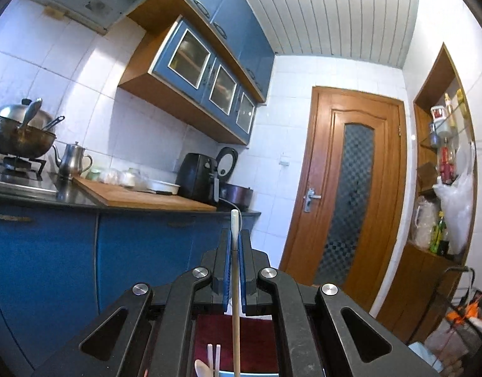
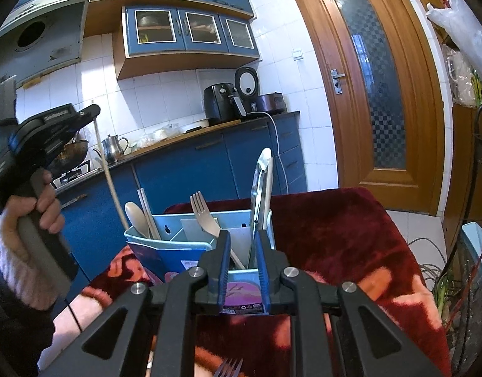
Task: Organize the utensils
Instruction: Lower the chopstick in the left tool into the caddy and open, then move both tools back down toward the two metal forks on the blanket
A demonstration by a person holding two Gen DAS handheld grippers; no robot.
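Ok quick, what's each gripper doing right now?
Left gripper: shut on a pale chopstick.
Right gripper: open, holding nothing, at the blue utensil holder.

A small kitchen with white tiled walls [image 1: 83, 72] and a white slatted ceiling [image 1: 329, 9] is lit brightly from the right. Blue wall cabinets [image 2: 190, 30] with glass doors hang in wooden frames above a dark countertop [image 2: 209, 130] on blue base cabinets [image 1: 137, 251]. A wooden door [image 1: 351, 185] with a patterned frosted glass panel stands shut beside a recessed wooden shelf niche [image 1: 442, 157], and the floor [image 2: 413, 223] is pale tile.
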